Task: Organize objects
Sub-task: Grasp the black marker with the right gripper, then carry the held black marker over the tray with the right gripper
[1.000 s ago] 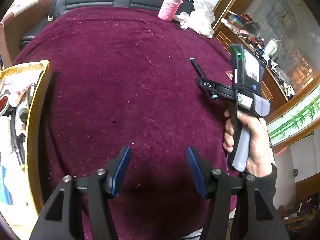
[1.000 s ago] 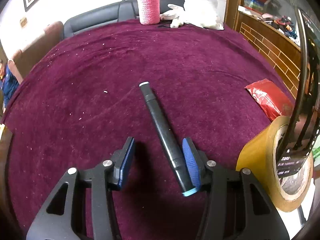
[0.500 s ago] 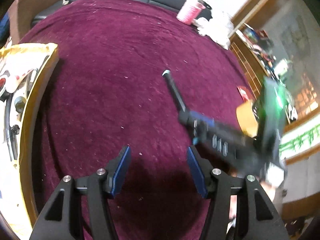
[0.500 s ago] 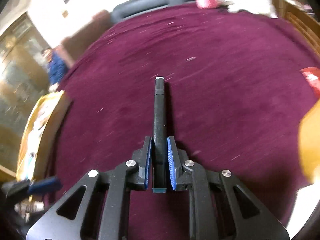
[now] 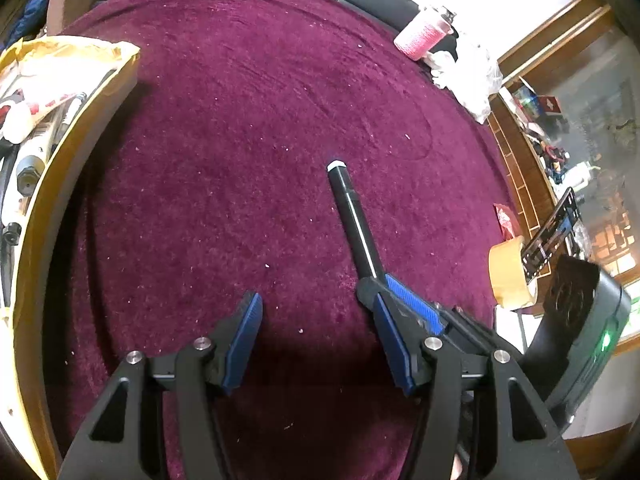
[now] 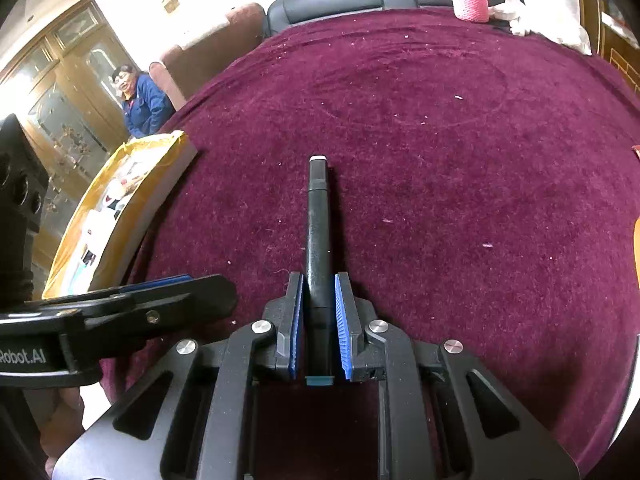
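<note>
Clamped now between the blue pads of the right gripper [image 6: 318,320]: the one black marker pen [image 6: 318,232], white-capped tip pointing forward and away from the jaws over the maroon table cover [image 6: 440,160]. A second ago lay on the cloth between jaws then standing apart, against one pad only; since then closed on the barrel and carried across toward the yellow box [image 6: 120,216] at the left. Jaws narrow, pressing both sides of the pen, teal end cap poking out behind the pads. Left gripper [image 5: 316,336] wide, with nothing between its fingers, hovering over bare cloth as before, now close beside the right one. Counted on the table: one pen, one roll of tan tape [image 5: 508,276], one red packet [image 5: 505,220], one pink spool [image 5: 420,38], one open box of oddments. One person in a blue jacket [image 6: 140,104] beyond the table edge.
</note>
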A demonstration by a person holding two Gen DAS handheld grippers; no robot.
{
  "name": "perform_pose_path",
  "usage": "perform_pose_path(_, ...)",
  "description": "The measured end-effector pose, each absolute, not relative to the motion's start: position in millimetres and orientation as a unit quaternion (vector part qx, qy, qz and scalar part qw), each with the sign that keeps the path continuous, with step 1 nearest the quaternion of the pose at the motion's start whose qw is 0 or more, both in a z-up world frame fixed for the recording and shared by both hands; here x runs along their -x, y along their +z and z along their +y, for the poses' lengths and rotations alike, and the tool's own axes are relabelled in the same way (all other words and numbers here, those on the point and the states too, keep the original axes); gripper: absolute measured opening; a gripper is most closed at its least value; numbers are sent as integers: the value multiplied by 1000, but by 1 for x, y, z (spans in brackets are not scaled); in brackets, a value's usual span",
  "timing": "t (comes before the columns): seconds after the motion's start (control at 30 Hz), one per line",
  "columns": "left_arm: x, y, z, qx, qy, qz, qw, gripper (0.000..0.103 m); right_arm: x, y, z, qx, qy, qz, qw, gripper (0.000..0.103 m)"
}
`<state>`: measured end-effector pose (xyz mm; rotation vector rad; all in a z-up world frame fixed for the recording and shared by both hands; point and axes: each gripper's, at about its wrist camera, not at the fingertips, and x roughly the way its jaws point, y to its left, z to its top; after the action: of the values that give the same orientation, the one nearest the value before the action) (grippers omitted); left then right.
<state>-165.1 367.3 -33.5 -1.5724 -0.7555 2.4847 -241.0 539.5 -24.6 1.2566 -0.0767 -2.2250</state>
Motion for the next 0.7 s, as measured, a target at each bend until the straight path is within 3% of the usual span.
perform_pose_path(0.2,165,-37,365,518,811,-266,60,58,229,-23,535,-467,-832,-23,299,15)
perform_pose_path(0.53,161,-40,378,522,809,-258,74,55,212,-28,538,-473,-808,-93,340,15)
perform_pose_path(0.57,161,-41,378,523,809,-259,77,52,210,-27,537,-472,-805,-97,347,15)
perform_pose_path(0.67,162,-43,379,529,807,-254,72,24,204,-27,531,-471,-804,-89,352,15)
perform_pose_path(0.7,162,-44,378,528,808,-253,69,21,203,-28,529,-472,-802,-87,355,15)
